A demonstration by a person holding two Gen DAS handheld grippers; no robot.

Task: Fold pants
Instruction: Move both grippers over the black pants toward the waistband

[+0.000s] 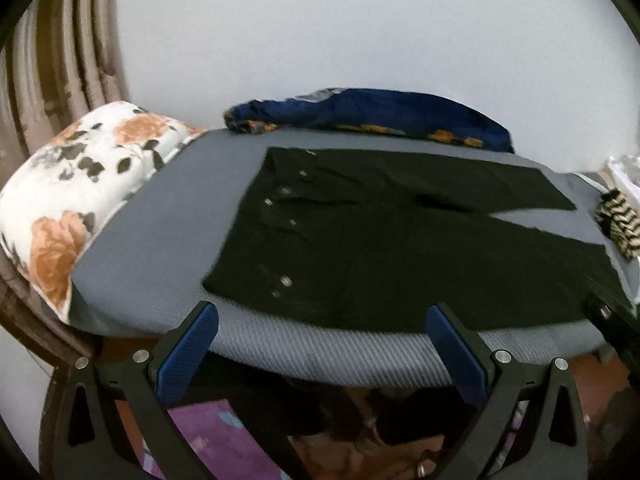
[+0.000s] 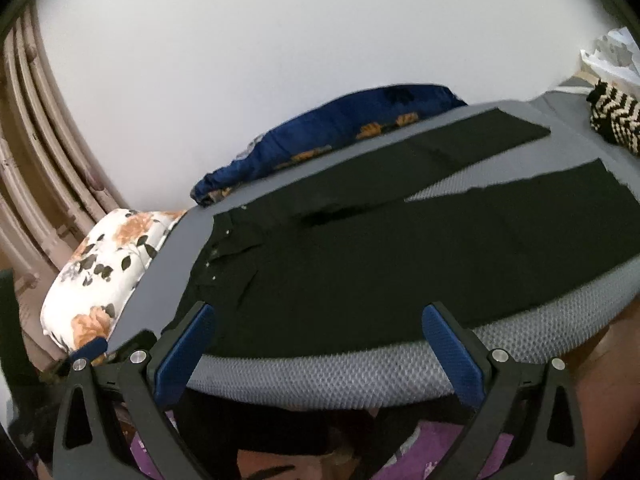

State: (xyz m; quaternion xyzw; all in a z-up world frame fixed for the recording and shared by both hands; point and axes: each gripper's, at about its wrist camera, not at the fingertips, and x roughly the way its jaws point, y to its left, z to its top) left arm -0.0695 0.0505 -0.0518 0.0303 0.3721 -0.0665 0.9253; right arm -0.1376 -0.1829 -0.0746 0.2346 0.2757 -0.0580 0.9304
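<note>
Black pants (image 1: pixel 400 240) lie spread flat on a grey mattress (image 1: pixel 160 248), waistband with metal buttons to the left, both legs running right with a grey gap between them. In the right wrist view the same pants (image 2: pixel 400 264) stretch from lower left to upper right. My left gripper (image 1: pixel 322 320) hovers open at the near mattress edge, just short of the waist area. My right gripper (image 2: pixel 318 318) is also open, its blue pads over the near hem of the pants, holding nothing. A part of the right gripper (image 1: pixel 604 312) shows at the left view's right edge.
A floral pillow (image 1: pixel 80 188) lies at the mattress's left end. A blue floral blanket (image 1: pixel 380 114) is bunched along the white wall. A black-and-cream zigzag cloth (image 1: pixel 618 224) sits at the far right. A purple rug (image 1: pixel 216 436) lies below the bed edge.
</note>
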